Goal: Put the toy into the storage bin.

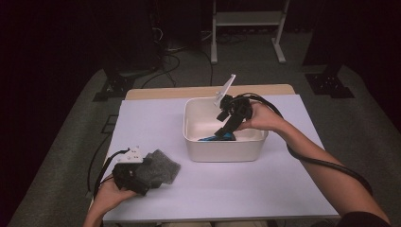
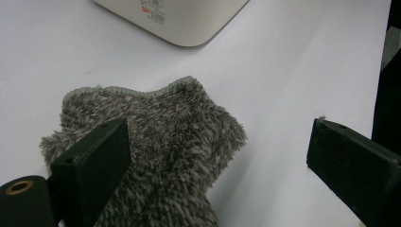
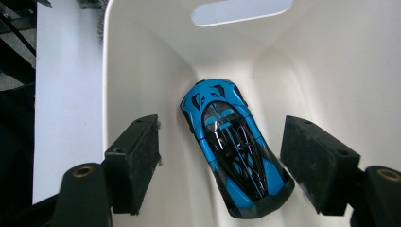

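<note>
A blue toy car (image 3: 235, 147) with a black roof and windows lies on the floor of a white plastic bin (image 1: 222, 149), close to the bin's near wall in the high view. In the right gripper view the car sits between the two black jaws of the right claw (image 3: 222, 163), which are spread wide on either side of it with clear gaps, touching nothing. The car lies at a slant across that view, one end towards an oval handle slot in the bin's end wall. In the high view the right claw (image 1: 222, 134) reaches down into the bin from its right side, held by the person's right hand (image 1: 265, 117), with a thick black cable looping back along the forearm. The bin stands near the middle of a pale worktop (image 1: 283, 189). Well apart from it, at the near left corner of the worktop, a grey fluffy cloth (image 1: 163, 165) lies crumpled flat on the surface. The left claw (image 1: 142, 182), held in the left hand (image 1: 111, 191), rests at the cloth's near edge. In the left gripper view the left claw (image 2: 217, 161) is also spread wide: one jaw sits over the cloth (image 2: 165, 142), the other over bare worktop, and a corner of the bin (image 2: 189, 23) shows beyond.
</note>
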`<state>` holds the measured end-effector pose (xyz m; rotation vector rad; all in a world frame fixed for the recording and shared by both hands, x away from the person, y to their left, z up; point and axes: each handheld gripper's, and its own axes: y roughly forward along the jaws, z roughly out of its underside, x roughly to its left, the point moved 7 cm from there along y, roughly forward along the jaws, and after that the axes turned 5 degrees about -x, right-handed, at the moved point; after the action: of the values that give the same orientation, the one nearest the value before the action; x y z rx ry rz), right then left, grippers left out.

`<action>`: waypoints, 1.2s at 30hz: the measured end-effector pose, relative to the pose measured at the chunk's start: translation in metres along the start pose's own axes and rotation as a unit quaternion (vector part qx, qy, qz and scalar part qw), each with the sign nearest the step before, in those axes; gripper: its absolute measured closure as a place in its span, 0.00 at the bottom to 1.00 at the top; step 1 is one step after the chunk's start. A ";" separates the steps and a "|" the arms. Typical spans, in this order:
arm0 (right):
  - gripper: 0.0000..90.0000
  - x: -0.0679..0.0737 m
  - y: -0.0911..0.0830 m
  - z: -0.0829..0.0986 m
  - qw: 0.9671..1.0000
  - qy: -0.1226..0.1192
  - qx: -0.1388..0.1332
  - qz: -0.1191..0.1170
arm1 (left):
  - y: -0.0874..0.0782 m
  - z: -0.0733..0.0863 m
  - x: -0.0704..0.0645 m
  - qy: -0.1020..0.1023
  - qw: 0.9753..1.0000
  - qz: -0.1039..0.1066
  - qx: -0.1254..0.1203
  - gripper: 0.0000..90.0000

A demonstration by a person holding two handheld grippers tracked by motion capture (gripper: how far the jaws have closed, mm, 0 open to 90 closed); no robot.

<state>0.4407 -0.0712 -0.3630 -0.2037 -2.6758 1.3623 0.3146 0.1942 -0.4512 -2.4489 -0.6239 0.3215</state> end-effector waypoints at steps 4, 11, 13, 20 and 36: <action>0.30 0.003 -0.009 -0.001 1.000 0.002 -0.003 0.005 | 0.001 0.000 -0.001 -0.001 1.000 0.001 0.001 0.07; 0.30 0.008 -0.026 0.000 1.000 0.001 -0.016 0.015 | 0.000 0.000 -0.001 0.000 1.000 -0.001 0.001 0.07; 0.30 0.010 -0.030 0.002 1.000 0.002 -0.018 0.018 | 0.001 0.001 -0.001 0.000 1.000 -0.002 0.003 0.07; 0.29 0.016 -0.042 0.009 0.999 0.004 -0.028 0.027 | 0.001 0.001 0.000 -0.003 1.000 -0.003 -0.001 0.07; 0.27 0.023 -0.068 0.029 0.998 0.015 -0.044 0.050 | 0.004 0.003 0.000 -0.004 1.000 -0.001 0.003 0.07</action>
<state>0.4093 -0.1296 -0.3231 -0.3700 -2.7365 1.2587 0.3147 0.1929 -0.4555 -2.4433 -0.6274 0.3330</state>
